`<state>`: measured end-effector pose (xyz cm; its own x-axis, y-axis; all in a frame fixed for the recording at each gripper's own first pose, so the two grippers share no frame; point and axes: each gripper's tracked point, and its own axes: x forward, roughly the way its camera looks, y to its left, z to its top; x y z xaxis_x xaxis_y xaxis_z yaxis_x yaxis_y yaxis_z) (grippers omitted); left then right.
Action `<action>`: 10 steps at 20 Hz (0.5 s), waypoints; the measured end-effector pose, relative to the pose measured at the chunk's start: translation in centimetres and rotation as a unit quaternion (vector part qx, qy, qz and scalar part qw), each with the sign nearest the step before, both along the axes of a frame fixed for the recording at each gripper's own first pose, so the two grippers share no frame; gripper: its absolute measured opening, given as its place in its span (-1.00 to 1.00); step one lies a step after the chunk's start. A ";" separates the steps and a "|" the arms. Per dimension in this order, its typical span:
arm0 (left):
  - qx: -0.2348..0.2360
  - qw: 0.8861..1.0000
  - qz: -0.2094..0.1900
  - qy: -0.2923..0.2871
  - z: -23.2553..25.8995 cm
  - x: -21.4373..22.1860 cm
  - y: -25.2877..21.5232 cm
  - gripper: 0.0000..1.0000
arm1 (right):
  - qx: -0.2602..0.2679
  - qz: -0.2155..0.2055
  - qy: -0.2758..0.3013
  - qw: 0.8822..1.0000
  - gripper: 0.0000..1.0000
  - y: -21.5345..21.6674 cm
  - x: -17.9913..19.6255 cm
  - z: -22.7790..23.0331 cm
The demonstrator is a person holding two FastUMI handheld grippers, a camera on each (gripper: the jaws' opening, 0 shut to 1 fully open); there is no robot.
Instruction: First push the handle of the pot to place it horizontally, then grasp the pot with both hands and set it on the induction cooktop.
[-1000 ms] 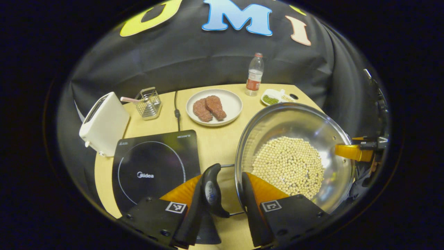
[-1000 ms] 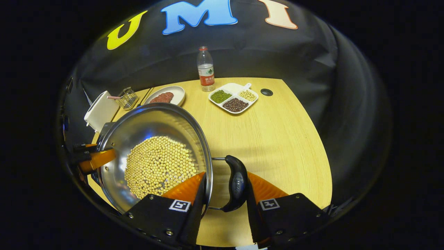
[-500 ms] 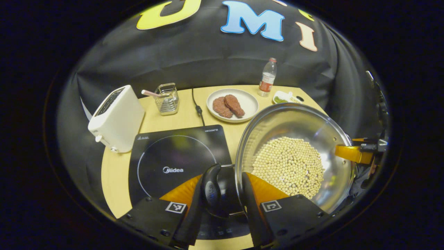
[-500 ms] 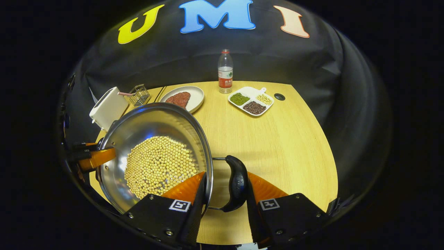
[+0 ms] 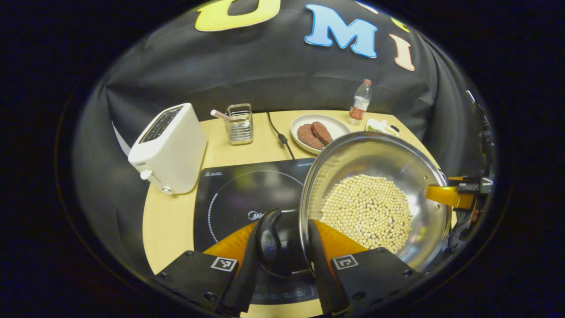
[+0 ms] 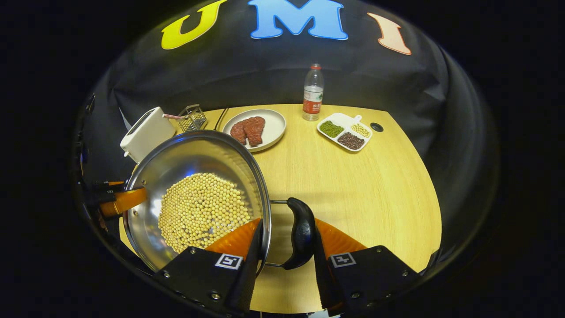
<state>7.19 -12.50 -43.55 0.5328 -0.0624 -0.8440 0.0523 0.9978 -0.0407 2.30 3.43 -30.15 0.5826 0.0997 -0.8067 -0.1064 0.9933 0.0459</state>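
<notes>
A steel pot [image 5: 375, 159] holding soybeans [image 5: 366, 212] hangs in the air between both grippers. My left gripper [image 5: 282, 254] is shut on the pot's dark left handle [image 5: 269, 238], with one finger inside the rim. Below that handle lies the black induction cooktop [image 5: 238, 194], and the pot's left part hangs over it. In the right gripper view the pot [image 6: 198, 154] fills the left side. My right gripper [image 6: 287, 256] is shut on the right handle [image 6: 302, 234]. Across the pot, each view shows the other gripper's finger [image 5: 446, 195] [image 6: 121, 201].
A white toaster [image 5: 170, 148] stands left of the cooktop, with a wire basket [image 5: 239, 123] and a cable [image 5: 279, 137] behind it. Farther back are a plate of meat [image 5: 318, 132], a bottle [image 5: 359, 102] and a divided dish [image 6: 345, 131]. The table's right half [image 6: 362, 190] is bare wood.
Both grippers have carried the pot to the left. The cooktop and toaster have slid rightward in the left gripper view, and the cooktop now lies under the pot's left handle.
</notes>
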 end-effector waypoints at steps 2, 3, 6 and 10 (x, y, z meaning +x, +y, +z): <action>-0.002 1.000 0.008 0.003 0.0 -0.1 0.0 0.27 | -0.003 0.007 0.000 1.000 0.15 0.9 0.3 -0.1; -0.002 1.000 0.009 0.003 0.0 -0.2 0.1 0.27 | -0.004 0.010 0.000 1.000 0.15 0.8 0.4 -0.1; -0.001 1.000 0.014 0.004 0.1 -0.2 0.3 0.27 | -0.006 0.017 0.002 1.000 0.15 0.8 0.5 0.1; 0.003 1.000 0.019 0.005 0.0 -0.3 0.4 0.21 | -0.004 0.021 0.001 1.000 0.15 1.1 1.1 -0.5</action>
